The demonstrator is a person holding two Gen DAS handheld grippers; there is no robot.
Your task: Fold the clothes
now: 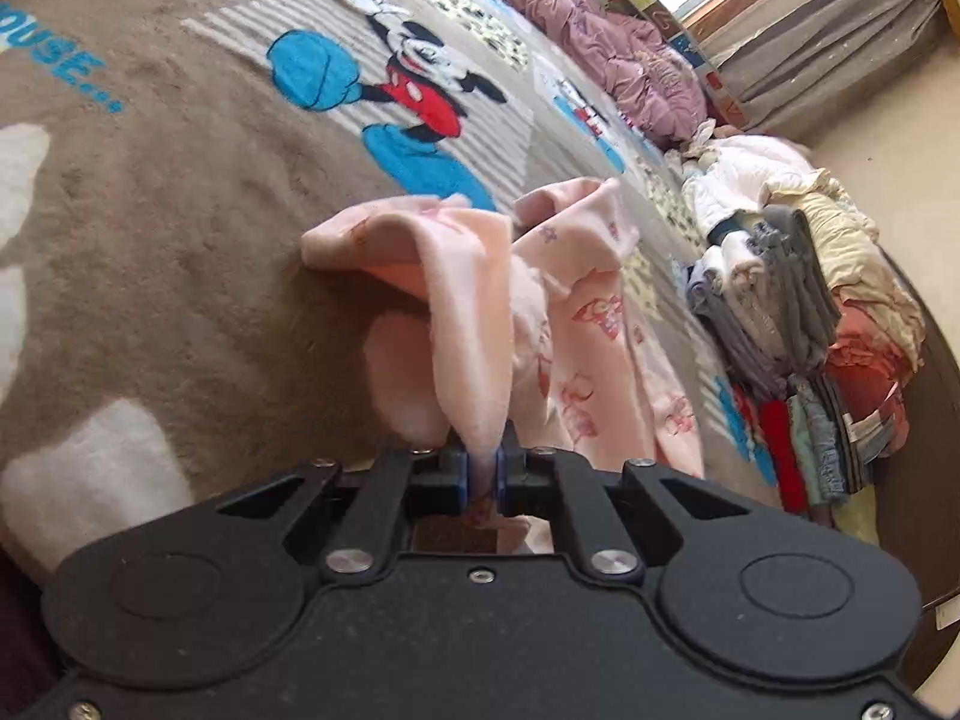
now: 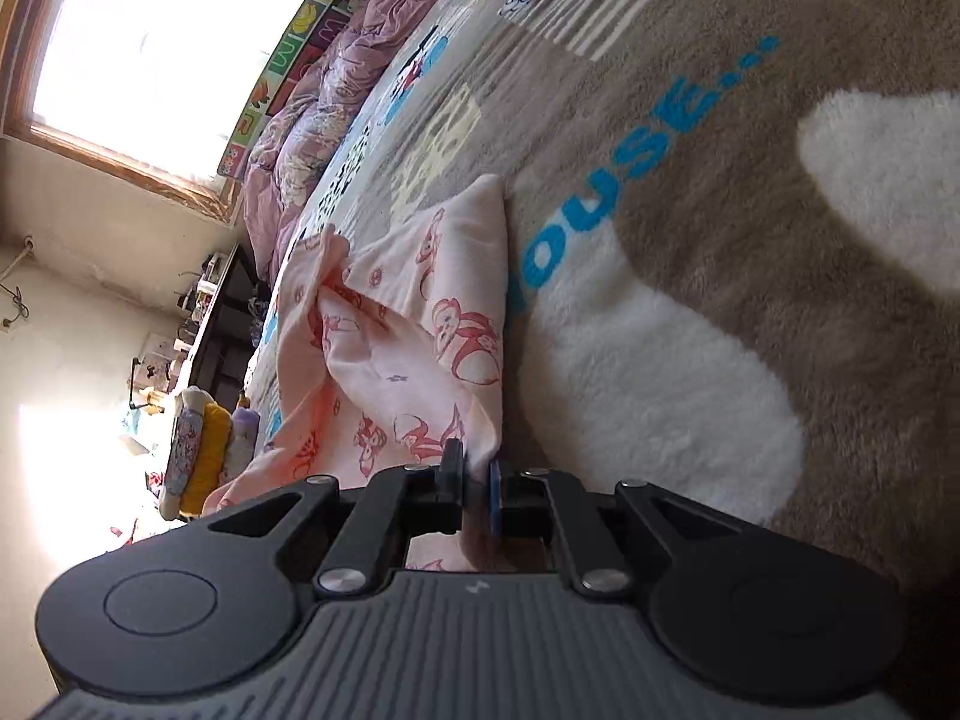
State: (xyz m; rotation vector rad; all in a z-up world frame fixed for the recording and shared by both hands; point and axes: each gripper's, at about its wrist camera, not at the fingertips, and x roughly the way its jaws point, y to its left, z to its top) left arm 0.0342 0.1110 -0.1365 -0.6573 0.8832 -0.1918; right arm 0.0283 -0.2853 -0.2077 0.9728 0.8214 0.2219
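A pink fleece garment (image 1: 480,300) with red cartoon prints lies rumpled on the brown Mickey Mouse blanket (image 1: 180,228). My left gripper (image 1: 483,474) is shut on a bunched edge of it, and the fabric drapes up and away from the pads. In the right wrist view the same pink garment (image 2: 408,330) stretches forward over the blanket (image 2: 690,330). My right gripper (image 2: 477,492) is shut on its near corner. The cloth hides the fingertips of both grippers.
A stack of folded clothes (image 1: 792,360) and a loose pile (image 1: 780,180) sit at the bed's right edge. A purple quilt (image 1: 600,42) lies along the far side by the window (image 2: 150,42). A dark shelf (image 2: 222,324) and cushions (image 2: 204,450) stand beyond the bed.
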